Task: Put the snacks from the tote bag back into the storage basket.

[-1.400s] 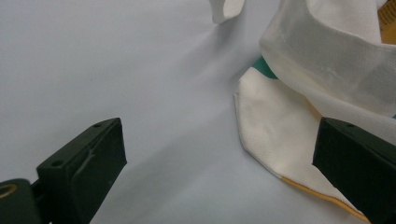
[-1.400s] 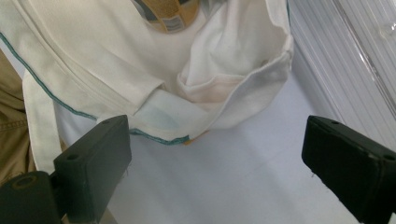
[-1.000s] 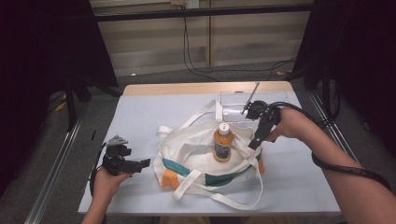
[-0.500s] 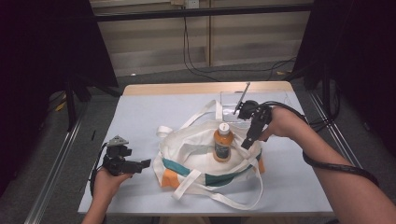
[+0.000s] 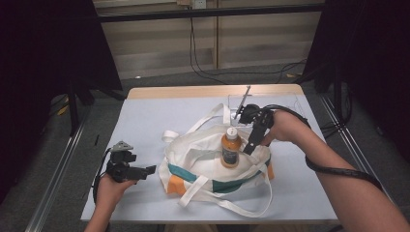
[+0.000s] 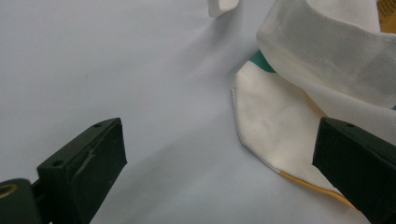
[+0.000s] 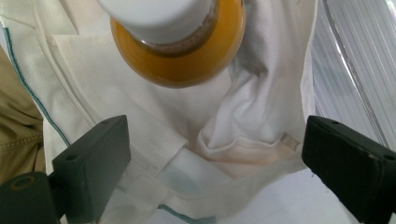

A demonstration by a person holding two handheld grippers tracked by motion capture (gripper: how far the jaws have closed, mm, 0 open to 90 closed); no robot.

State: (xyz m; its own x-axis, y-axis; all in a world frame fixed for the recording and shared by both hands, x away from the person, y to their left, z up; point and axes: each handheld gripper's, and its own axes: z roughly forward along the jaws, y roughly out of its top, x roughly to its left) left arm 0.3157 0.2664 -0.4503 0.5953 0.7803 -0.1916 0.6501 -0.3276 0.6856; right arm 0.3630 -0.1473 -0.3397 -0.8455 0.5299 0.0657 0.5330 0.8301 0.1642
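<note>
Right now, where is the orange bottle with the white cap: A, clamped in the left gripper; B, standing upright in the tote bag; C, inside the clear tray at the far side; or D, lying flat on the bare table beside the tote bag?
B: the orange bottle stands upright with its cap on top, white fabric of the tote bag around its base, and the right gripper open beside it.

Pale blue table [image 5: 159,116] with a clear tray [image 5: 290,99] at its far right.

Table brightly lit from above, surroundings dark; close gripper views soft, blurred.
</note>
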